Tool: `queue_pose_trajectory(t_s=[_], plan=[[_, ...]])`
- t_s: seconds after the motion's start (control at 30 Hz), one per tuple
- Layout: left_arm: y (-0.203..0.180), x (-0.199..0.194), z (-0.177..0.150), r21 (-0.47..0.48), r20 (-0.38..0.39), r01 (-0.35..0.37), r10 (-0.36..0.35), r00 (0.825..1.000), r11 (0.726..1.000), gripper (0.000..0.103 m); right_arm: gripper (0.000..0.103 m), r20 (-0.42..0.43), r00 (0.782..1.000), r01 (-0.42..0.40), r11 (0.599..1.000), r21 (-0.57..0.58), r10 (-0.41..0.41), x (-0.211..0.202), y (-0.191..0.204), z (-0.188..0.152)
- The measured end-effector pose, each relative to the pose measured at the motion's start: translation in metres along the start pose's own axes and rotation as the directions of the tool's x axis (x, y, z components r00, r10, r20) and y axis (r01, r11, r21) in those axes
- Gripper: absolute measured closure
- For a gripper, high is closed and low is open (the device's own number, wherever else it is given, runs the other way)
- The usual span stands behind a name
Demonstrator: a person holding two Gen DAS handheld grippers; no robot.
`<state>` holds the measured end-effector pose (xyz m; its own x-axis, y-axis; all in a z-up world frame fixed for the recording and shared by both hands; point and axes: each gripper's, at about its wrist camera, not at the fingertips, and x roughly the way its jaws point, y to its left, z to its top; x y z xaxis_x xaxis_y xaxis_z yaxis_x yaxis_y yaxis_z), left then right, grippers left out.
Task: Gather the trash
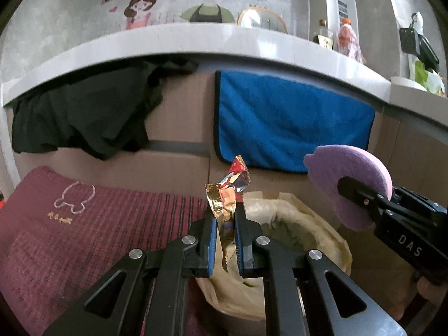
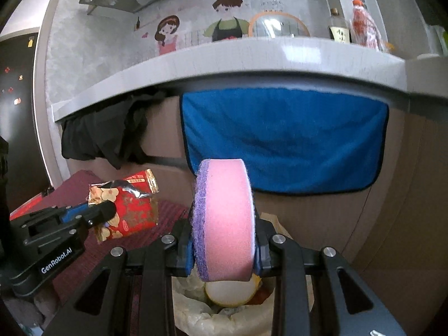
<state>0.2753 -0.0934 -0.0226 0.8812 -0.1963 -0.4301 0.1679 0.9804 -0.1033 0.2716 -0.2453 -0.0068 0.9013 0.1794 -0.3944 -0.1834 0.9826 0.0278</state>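
We see the left gripper (image 1: 225, 224) and the right gripper (image 2: 224, 240) — both black, with angular arms pierced by triangular holes, round silver screws at the joints, and blue ribbed pads (image 1: 212, 240). White lettering marks their housings — "DAS", "GenRobot.AI".

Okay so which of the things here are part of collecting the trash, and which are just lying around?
Part of the job:
- snack wrapper, pinched in the left gripper
- pink and purple sponge, clamped in the right gripper
- lined trash bin below both

Just lying about:
- blue towel
- black cloth
- maroon mat
- two bottles on the counter
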Motion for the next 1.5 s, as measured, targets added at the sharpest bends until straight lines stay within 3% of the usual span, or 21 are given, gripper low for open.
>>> queue_pose_trajectory(t_s=[0.83, 0.9, 1.03, 1.07, 1.3, 1.5], plan=[[-0.002, 0.048, -0.018, -0.033, -0.070, 0.088, -0.090, 0.993, 0.996, 0.091, 0.075, -0.095, 0.995, 0.023, 0.997, 0.077, -0.016, 0.044, -0.023, -0.037], [0.001, 0.052, -0.019, -0.047, -0.066, 0.114, -0.117, 0.991, 0.992, 0.087, 0.073, -0.093, 0.996, 0.022, 0.997, 0.077, -0.015, 0.045, -0.023, -0.038], [0.008, 0.054, -0.018, -0.066, -0.061, 0.168, -0.172, 0.983, 0.984, 0.054, 0.064, -0.086, 0.996, 0.028, 0.996, 0.084, -0.020, 0.046, -0.023, -0.040], [0.011, 0.054, -0.017, -0.080, -0.065, 0.176, -0.181, 0.981, 0.981, 0.052, 0.064, -0.087, 0.996, 0.036, 0.996, 0.086, -0.028, 0.046, -0.023, -0.041], [0.026, 0.034, -0.014, -0.093, -0.058, 0.138, -0.144, 0.988, 0.986, 0.051, 0.063, -0.093, 0.994, 0.056, 0.995, 0.083, -0.049, 0.032, -0.011, -0.043], [0.032, -0.024, -0.017, -0.063, -0.071, 0.083, -0.087, 0.994, 0.995, 0.051, 0.061, -0.093, 0.995, 0.030, 0.992, 0.120, -0.019, -0.009, 0.011, -0.039]])
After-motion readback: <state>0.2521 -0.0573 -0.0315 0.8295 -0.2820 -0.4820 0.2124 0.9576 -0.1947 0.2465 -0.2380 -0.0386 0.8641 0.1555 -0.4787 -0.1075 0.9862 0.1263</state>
